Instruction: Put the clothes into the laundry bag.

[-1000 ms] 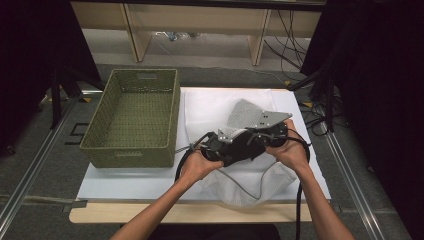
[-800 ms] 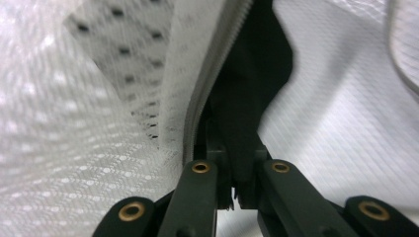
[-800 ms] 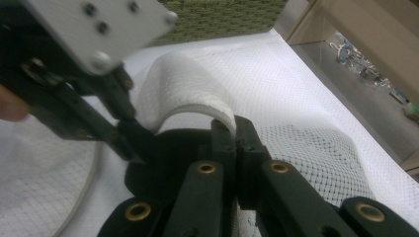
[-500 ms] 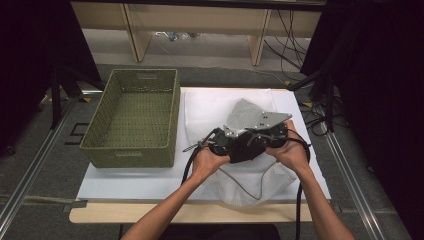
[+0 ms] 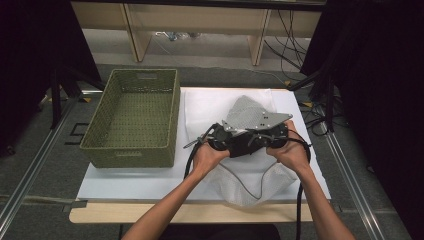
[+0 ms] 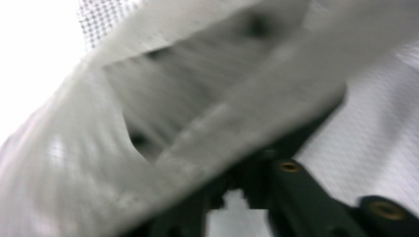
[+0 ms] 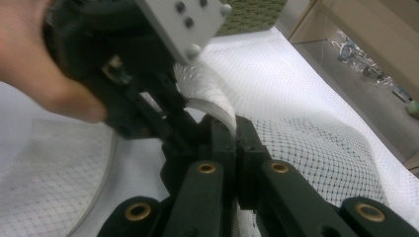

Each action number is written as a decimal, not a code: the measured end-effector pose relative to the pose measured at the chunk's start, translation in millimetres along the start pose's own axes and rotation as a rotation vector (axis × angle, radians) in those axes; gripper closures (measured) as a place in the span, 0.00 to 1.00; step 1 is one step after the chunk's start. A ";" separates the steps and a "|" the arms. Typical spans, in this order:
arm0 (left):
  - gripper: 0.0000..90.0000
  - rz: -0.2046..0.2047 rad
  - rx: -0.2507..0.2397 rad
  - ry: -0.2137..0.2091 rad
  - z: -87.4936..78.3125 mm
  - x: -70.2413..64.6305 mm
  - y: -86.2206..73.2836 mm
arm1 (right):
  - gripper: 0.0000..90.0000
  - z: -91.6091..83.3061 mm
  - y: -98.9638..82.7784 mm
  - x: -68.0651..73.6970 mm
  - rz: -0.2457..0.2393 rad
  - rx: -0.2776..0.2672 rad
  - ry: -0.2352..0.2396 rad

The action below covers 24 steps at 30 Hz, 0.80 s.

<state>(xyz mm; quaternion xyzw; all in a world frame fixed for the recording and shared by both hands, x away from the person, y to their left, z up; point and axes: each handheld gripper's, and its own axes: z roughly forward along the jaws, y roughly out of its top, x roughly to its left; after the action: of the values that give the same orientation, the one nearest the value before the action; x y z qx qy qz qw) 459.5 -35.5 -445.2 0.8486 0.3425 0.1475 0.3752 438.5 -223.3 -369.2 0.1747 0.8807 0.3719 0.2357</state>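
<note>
Both hands are drawing in closer than a second ago, the left gripper [image 5: 220, 141] sliding right until it is meeting the right gripper [image 5: 272, 137] over the middle of the white mesh bag [image 5: 250, 172], and the two black bodies are now touching under their grey plates

Down on the right gripper view, the jaws are clenching tight on a raised fold of the mesh bag [image 7: 210, 96], with the netting pinched between the black tips. Just beyond, the other gripper [image 7: 163, 126] is pressing in against that same fold, the person's hand [image 7: 39, 64] wrapping round it. Whether the left jaws are actually biting the cloth, I cannot tell: the left gripper view is smearing with motion, just a blurred band of pale mesh [image 6: 212, 113] crossing above its dark jaws.

So the bag is lying on the white sheet [image 5: 130, 180] at the right half of the table, bunched up at its centre where the grippers are meeting, with its cord [image 5: 247, 186] looping loose toward the person. The green woven basket [image 5: 95, 145] is sitting empty to the left, well apart. My guess is they are gathering or folding the bag before it goes anywhere
</note>
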 end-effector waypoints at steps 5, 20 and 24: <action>0.59 0.044 0.016 -0.016 -20.7 -4.1 -8.6 | 1.00 0.4 0.1 2.3 -0.018 0.000 0.009; 0.43 0.050 0.070 0.003 -62.8 3.4 -51.0 | 1.00 3.5 -10.7 23.1 -0.043 0.055 0.058; 0.43 0.041 0.098 -0.022 -64.2 4.4 -61.8 | 1.00 5.4 -18.6 28.7 -0.043 0.077 0.077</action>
<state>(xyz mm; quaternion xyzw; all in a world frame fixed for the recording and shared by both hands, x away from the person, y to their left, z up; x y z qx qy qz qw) 401.0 31.9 -447.5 0.8744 0.3276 0.1287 0.3339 415.2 -218.7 -394.4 0.1501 0.9062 0.3391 0.2030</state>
